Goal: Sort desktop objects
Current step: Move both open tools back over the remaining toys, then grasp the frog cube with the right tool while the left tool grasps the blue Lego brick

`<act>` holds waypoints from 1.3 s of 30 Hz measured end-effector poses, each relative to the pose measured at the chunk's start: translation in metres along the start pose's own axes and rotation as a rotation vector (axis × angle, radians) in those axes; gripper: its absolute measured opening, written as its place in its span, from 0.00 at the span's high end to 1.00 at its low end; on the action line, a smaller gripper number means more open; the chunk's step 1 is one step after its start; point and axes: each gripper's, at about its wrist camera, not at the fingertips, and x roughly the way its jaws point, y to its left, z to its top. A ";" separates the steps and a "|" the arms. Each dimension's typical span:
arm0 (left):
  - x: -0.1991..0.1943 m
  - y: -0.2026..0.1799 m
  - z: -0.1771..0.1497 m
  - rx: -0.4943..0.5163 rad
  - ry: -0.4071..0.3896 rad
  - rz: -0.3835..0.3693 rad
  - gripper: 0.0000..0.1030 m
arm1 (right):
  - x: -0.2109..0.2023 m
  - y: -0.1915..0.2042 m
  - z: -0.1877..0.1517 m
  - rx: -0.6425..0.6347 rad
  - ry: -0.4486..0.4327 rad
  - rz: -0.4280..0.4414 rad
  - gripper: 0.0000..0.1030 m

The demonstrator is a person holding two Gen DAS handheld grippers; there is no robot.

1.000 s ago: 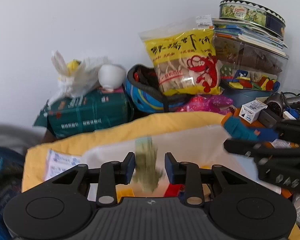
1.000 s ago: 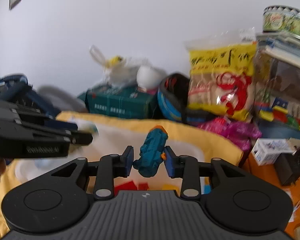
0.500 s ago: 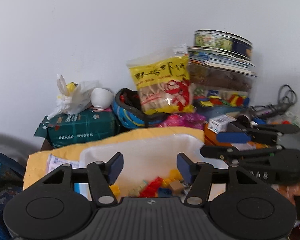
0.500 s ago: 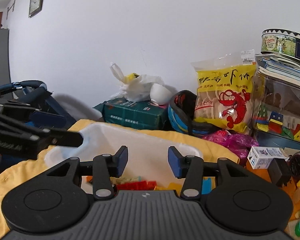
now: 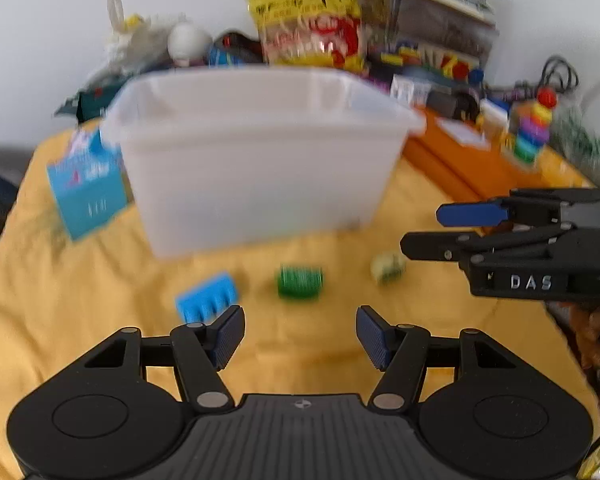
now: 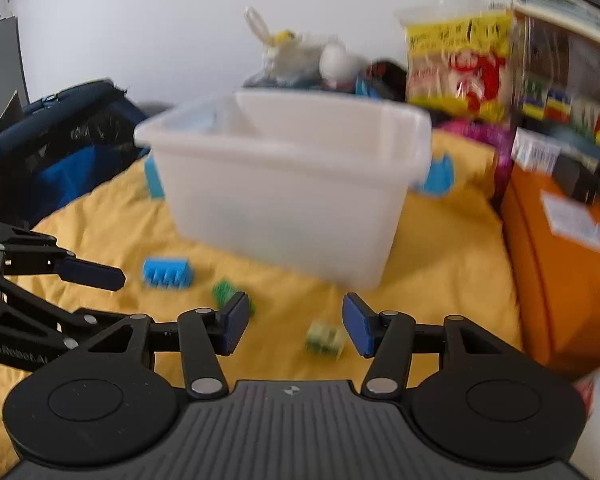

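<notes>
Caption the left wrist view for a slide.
Open left gripper above yellow cloth, facing blue brick, green brick and white bin.

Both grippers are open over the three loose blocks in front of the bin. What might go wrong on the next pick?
Judging by the layout:
1. The pale green block sits near the right gripper's right finger; closing off-centre may knock it away.
2. The green block and blue block lie close together before the left gripper; it may nudge one.
3. The two grippers work close together and may collide.
</notes>
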 end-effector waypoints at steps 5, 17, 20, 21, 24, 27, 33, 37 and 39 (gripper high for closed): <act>0.004 0.000 -0.014 -0.003 0.035 0.008 0.37 | 0.001 0.000 -0.013 -0.002 0.036 0.011 0.45; 0.008 0.000 -0.016 0.008 0.021 0.052 0.37 | -0.001 0.001 -0.032 0.010 0.062 0.011 0.45; 0.011 0.001 -0.013 0.022 0.011 0.071 0.38 | 0.002 0.005 -0.036 -0.016 0.068 -0.002 0.47; 0.013 0.002 -0.012 0.026 0.010 0.068 0.38 | 0.002 0.006 -0.037 -0.023 0.069 0.001 0.49; 0.024 0.002 -0.007 0.104 -0.004 0.113 0.38 | 0.002 0.009 -0.037 -0.044 0.071 -0.006 0.54; 0.035 0.009 0.001 0.182 0.006 0.134 0.41 | 0.001 0.010 -0.038 -0.046 0.071 -0.011 0.56; 0.057 0.021 0.013 0.358 0.035 0.134 0.54 | 0.002 0.008 -0.041 -0.015 0.097 -0.028 0.55; 0.067 0.024 0.023 0.457 0.065 0.096 0.60 | -0.001 0.009 -0.042 -0.005 0.094 -0.038 0.55; 0.075 0.027 0.028 0.489 0.090 0.099 0.60 | -0.002 0.010 -0.044 0.000 0.097 -0.042 0.55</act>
